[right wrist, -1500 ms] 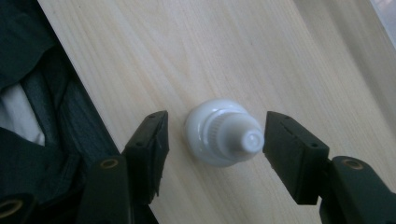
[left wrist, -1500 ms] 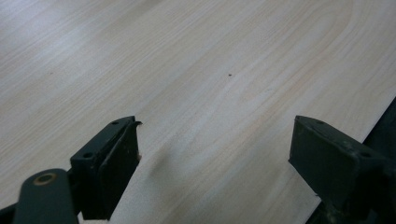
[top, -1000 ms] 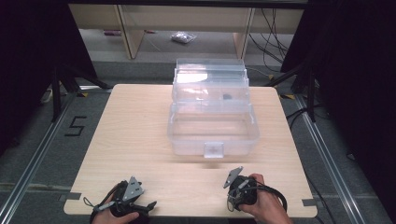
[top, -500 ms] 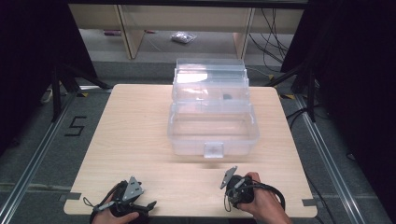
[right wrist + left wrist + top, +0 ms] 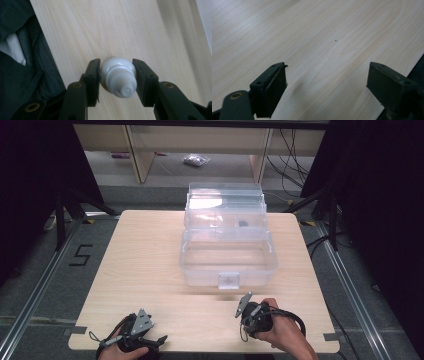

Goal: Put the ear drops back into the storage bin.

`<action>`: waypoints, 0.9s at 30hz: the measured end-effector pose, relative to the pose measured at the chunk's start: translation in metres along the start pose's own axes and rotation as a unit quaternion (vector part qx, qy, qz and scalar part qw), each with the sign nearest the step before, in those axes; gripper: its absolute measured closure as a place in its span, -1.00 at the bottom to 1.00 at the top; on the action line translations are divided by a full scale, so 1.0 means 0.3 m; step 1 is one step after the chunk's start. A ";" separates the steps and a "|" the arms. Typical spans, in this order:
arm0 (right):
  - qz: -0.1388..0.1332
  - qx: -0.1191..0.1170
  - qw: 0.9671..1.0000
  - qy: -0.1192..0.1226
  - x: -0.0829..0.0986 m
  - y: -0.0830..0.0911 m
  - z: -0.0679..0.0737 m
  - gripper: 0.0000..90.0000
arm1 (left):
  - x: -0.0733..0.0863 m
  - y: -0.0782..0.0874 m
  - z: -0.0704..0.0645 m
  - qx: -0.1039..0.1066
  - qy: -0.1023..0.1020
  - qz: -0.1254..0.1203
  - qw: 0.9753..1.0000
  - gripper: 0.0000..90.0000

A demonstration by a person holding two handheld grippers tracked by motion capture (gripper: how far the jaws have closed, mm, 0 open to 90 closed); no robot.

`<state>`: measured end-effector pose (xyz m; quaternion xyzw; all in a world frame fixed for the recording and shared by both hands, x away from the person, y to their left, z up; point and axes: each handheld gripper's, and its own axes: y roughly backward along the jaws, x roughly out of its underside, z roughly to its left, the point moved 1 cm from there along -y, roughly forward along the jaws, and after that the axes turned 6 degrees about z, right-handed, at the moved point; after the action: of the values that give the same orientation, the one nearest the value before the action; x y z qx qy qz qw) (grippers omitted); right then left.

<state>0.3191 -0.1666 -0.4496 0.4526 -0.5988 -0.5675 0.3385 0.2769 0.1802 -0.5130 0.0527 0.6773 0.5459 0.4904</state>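
Meanwhile the left tongs (image 5: 327, 87) rest released over bare surface (image 5: 145, 265). Rightward, the right tongs (image 5: 117, 75) are clenched on a small white capped piece (image 5: 118, 75), squarely between both jaws. Judging from the open clear box (image 5: 227, 255) ahead of them, keep that squeeze steady while carrying it forward.

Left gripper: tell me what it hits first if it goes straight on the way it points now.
Most likely bare table. The left gripper, jaws open and empty, looks along and slightly down at plain wood with nothing lying ahead. How soon it would touch is hard to judge.
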 end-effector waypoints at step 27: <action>-0.040 -0.037 0.998 -0.011 -0.028 0.192 -0.186 0.34 | 0.000 -0.003 0.005 0.002 0.002 0.003 1.000 -0.66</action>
<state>0.3643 -0.1828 -0.3847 0.4571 -0.5622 -0.6074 0.3257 0.2784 0.1809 -0.5135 0.0547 0.6789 0.5463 0.4874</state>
